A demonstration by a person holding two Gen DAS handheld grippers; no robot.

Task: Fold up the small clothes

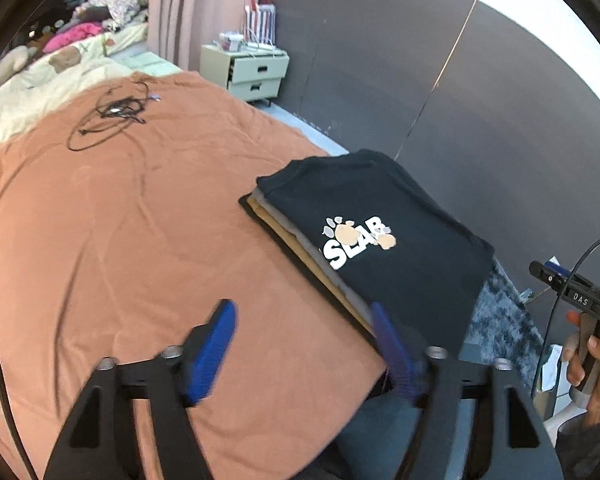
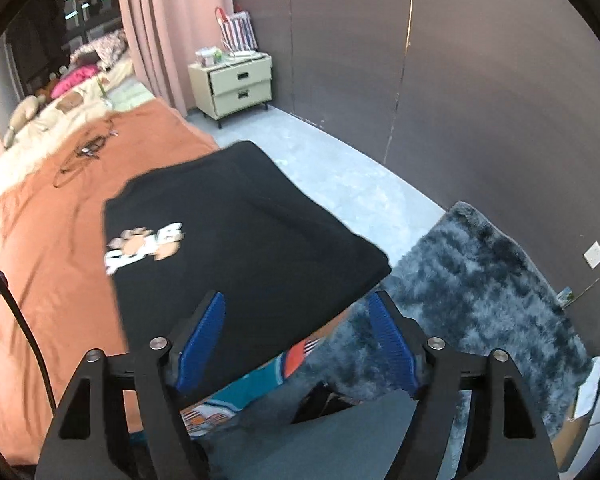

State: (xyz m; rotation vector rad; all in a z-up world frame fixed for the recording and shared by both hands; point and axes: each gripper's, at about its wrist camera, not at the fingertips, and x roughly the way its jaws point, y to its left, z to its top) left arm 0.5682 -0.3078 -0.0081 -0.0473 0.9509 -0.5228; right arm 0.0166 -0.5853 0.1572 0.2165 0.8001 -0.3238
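Here, the left gripper hangs wide open and empty, with the folded black shirt topping a stack just ahead to its right on the orange bedspread. Only that view shows the person's hand on the other tool. The right gripper, likewise spread and holding nothing, alone reveals a shaggy grey rug on its right.

Black T-shirt with white lettering; rust-orange bedspread; mottled grey-blue rug

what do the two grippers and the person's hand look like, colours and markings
Both the left gripper and right gripper have black angular frames with silver bolts and ribbed blue fingers. Seen from the left wrist, the right one carries a white "DAS" label, a black cable and an orange trigger. The bare hand gripping it shows a dark sleeve.
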